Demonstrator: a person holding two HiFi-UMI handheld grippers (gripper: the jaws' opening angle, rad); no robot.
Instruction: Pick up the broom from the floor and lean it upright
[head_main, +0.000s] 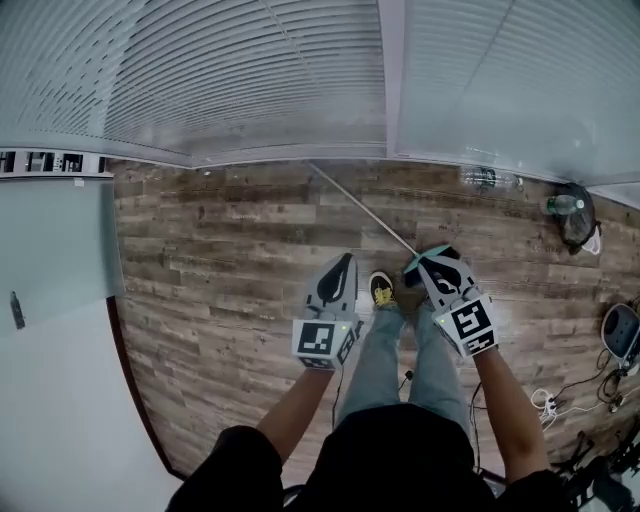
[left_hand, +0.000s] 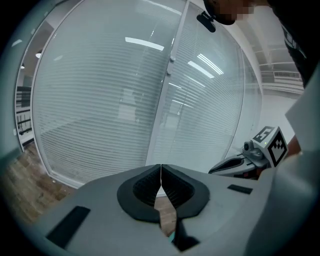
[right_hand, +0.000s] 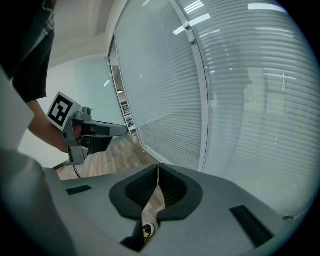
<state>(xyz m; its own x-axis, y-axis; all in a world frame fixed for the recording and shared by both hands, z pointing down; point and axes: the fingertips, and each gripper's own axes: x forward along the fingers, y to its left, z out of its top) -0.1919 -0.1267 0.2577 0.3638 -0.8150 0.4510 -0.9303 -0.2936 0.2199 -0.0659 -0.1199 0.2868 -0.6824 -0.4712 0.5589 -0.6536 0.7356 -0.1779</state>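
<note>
**Over the floor (head_main: 220, 260), broom (head_main: 365, 208) not yet gripped**

Approach is judged to be in hand. The left gripper (head_main: 345, 258) and right gripper (head_main: 428, 262) are held closed, empty. The broom is seen lying flat, handle running from the floor's far edge toward the right gripper. Next, jaws must be opened over it. It is shown only in the head view; the gripper views are filled by blinds (right_hand: 240, 90).

I read office: glass partition walls (head_main: 250, 80) with slatted blinds, wood-look plank floor (head_main: 220, 260), power strip (head_main: 545, 403) and loose cables (head_main: 590, 385), strip lights (left_hand: 144, 44) reflected.
</note>
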